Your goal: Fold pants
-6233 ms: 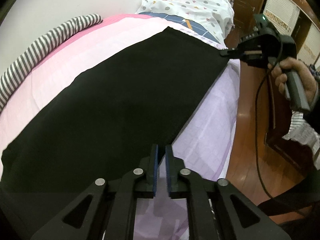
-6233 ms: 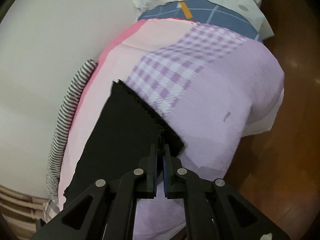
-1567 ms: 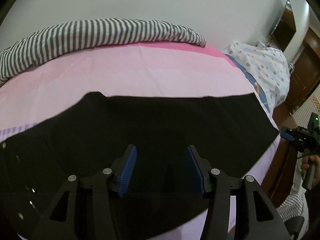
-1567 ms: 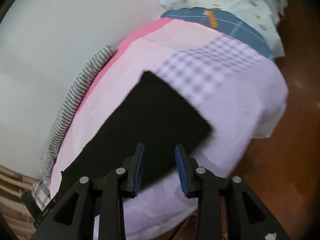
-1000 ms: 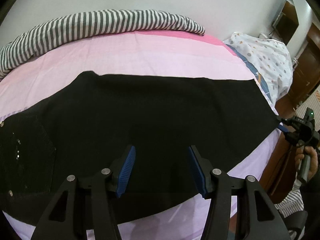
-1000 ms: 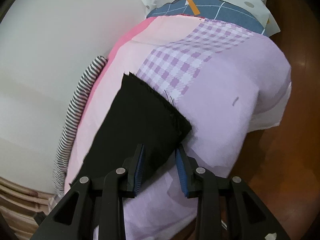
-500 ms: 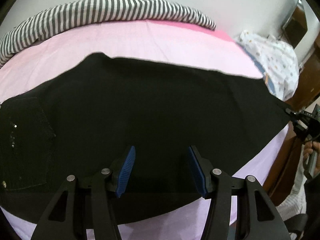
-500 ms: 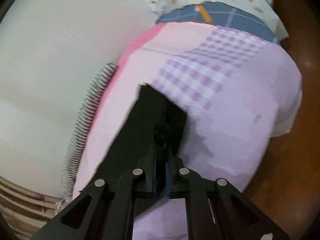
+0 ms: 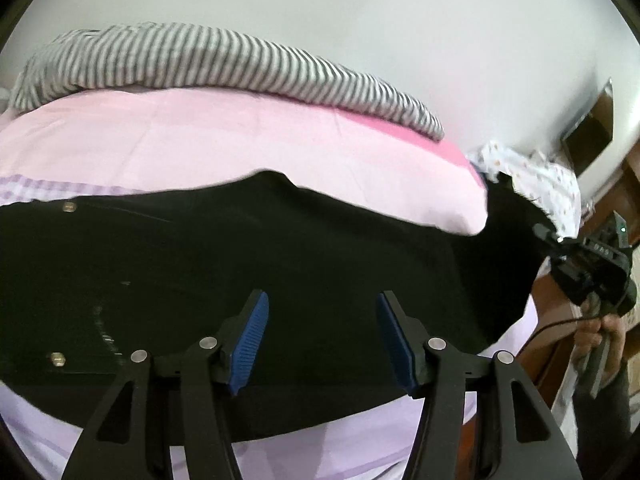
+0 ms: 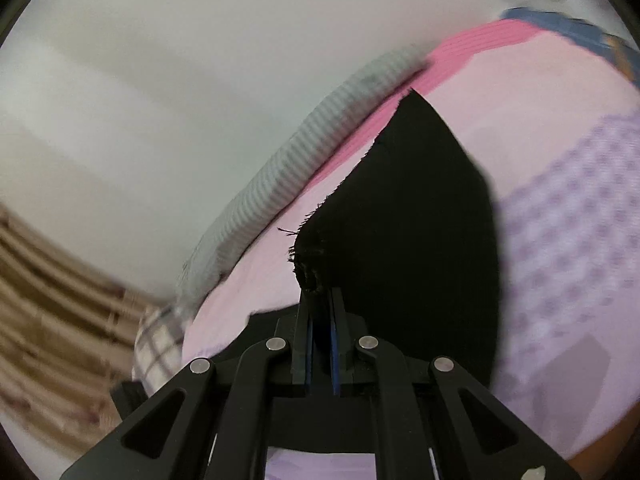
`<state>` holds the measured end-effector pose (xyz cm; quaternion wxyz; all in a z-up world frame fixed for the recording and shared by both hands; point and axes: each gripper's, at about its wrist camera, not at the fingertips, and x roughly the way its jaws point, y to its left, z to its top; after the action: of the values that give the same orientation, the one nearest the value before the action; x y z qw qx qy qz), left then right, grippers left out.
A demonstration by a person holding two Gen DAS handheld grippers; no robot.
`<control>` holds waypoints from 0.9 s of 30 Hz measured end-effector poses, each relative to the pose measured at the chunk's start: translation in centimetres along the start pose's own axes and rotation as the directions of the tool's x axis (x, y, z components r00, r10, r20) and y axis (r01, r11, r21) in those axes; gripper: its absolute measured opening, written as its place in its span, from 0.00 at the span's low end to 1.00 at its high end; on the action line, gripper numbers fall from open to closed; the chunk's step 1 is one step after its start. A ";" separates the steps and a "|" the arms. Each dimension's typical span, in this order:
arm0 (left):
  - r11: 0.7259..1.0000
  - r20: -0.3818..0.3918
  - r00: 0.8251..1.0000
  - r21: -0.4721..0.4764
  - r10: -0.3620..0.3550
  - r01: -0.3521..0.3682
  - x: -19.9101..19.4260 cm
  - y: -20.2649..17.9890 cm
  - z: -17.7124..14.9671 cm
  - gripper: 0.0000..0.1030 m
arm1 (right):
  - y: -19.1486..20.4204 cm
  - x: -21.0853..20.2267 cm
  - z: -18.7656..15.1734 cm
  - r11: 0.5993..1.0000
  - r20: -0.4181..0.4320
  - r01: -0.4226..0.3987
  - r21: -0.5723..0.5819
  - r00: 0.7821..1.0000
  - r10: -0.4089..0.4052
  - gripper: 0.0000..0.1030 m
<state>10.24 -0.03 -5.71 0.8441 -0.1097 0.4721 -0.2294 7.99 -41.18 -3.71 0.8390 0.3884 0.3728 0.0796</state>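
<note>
The black pants [image 9: 280,264] lie across a bed sheet [image 9: 224,136] of pink and lilac, filling the middle of the left wrist view. The left gripper [image 9: 320,336] hovers above them, its 2 jaws opening and pinching nothing. Toward 3 o'clock, the right gripper [image 10: 320,312] is clenched on the frayed hem, lifting that end. A striped blanket [image 9: 224,60] runs along the white wall [image 9: 360,12] at 12 o'clock.
</note>
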 end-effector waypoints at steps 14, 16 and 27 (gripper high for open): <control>0.993 0.025 1.000 -0.116 0.004 -0.002 -2.5 5.4 -1.9 0.59 | 8.1 16.1 -11.9 0.972 -0.435 -0.039 -0.232 0.898 -0.068 0.08; 0.993 0.025 1.000 -0.115 -0.006 0.009 -2.5 5.4 -2.0 0.59 | 8.5 16.3 -12.5 0.963 -0.443 -0.036 -0.267 0.892 -0.089 0.08; 0.987 -0.043 0.994 -0.130 -0.096 0.090 -1.0 4.3 -2.8 0.59 | 9.1 16.0 -13.7 0.942 -0.464 -0.050 -0.332 0.878 -0.117 0.16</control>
<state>8.60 4.26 -8.19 0.8120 -0.1799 0.5006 -0.2402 11.38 -20.10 -12.03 0.7758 0.2021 0.5557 0.2203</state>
